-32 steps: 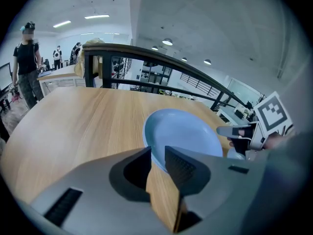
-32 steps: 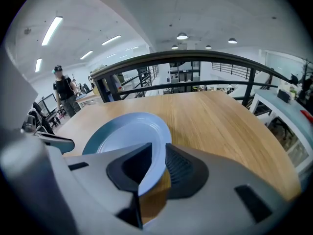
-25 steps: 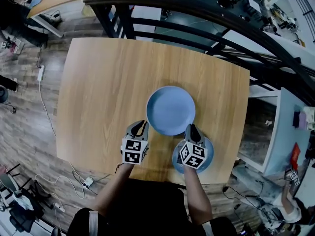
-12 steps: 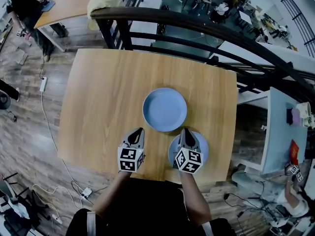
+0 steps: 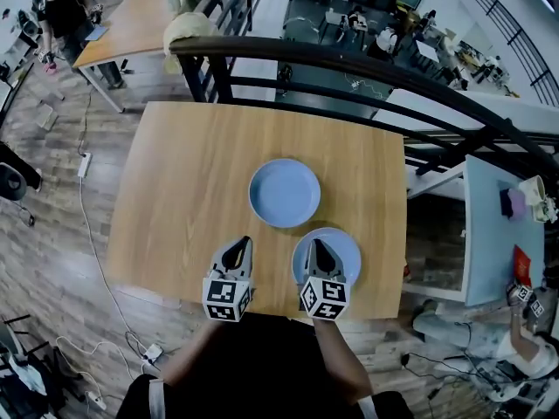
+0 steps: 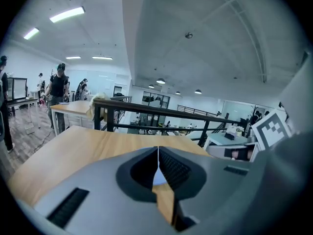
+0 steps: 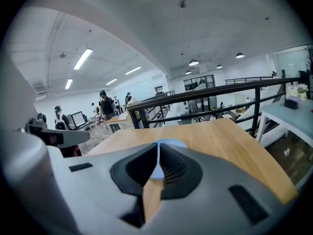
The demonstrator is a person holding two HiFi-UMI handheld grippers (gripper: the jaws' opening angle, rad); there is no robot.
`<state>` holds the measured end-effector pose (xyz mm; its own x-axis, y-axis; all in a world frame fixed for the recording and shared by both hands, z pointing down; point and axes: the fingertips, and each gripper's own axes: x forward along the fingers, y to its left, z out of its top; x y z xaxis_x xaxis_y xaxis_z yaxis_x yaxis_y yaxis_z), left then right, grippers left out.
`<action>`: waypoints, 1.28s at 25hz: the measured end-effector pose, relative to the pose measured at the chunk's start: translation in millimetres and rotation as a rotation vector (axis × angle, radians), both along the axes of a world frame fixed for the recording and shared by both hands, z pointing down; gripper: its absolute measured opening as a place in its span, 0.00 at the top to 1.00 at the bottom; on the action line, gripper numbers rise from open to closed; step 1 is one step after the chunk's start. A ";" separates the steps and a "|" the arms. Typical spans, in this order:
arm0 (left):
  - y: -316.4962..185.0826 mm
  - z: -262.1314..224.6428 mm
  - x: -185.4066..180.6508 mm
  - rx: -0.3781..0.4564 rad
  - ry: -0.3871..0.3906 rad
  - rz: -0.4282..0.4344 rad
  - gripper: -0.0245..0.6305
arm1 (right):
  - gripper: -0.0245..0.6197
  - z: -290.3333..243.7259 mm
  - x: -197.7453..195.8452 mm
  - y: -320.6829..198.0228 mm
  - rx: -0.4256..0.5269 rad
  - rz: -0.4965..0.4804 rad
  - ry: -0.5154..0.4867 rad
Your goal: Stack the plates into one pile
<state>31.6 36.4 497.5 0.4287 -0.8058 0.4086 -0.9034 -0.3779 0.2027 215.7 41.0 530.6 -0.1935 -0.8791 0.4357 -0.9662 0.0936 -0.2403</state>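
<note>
Both grippers drew back toward the person and rose above the desk [image 5: 179, 182]. The left gripper [image 5: 243, 243] came away from the side of the larger plate [image 5: 284, 192], and its jaws came together on nothing. The right gripper [image 5: 316, 244] backed off from that plate's near rim and ended over the smaller plate [image 5: 345, 244]. The head view had lifted too, so the desk showed smaller.

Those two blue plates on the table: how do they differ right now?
The far plate lies near the middle of the table; the near plate lies by the front edge, further right. In the head view the far plate shows whole, while the right gripper overlaps the near plate. Both are round, light blue, empty and flat on the wood, not stacked.
</note>
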 end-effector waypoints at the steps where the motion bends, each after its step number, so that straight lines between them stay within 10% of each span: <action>1: 4.8 -1.1 1.5 0.001 -0.006 0.003 0.92 | 0.90 -1.7 -0.1 5.9 0.002 -0.004 -0.004; 32: 73.0 -49.3 -9.4 0.113 0.083 0.166 0.92 | 0.91 -77.7 -68.2 98.5 0.134 0.007 0.024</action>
<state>22.2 109.4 448.2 0.5879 -0.7599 0.2776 -0.8088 -0.5447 0.2217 147.4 139.6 453.0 -0.1787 -0.9309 0.3185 -0.9721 0.1170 -0.2033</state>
